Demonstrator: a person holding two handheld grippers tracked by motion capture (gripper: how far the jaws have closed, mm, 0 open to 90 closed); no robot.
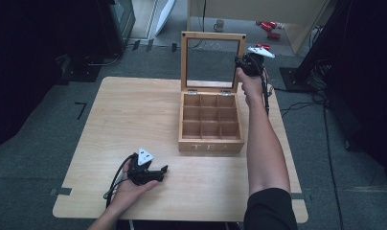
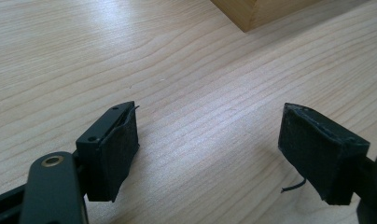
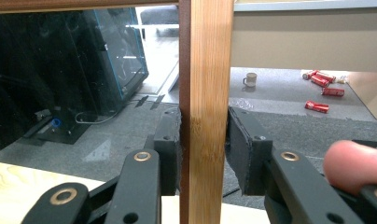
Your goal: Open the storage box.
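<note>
A wooden tea box (image 1: 210, 122) with empty square compartments stands on the table, its glass-paned lid (image 1: 213, 36) raised upright. My right gripper (image 1: 240, 62) reaches over the box's right side and is shut on the lid's right frame rail (image 3: 205, 93); both pads press against the wood, and a fingertip shows at the lower right of the right gripper view. My left gripper (image 1: 164, 170) lies low on the table near the front left, held in an upturned hand. It is open (image 2: 207, 140) with bare wood between the jaws. A corner of the box (image 2: 256, 11) is ahead of it.
The light wooden table (image 1: 134, 110) has wide free room left of the box. On the floor beyond lie red cans (image 1: 268, 26) and a mug (image 1: 219, 24). A dark glass cabinet (image 1: 115, 24) stands at the back left, with cables on the floor to the right.
</note>
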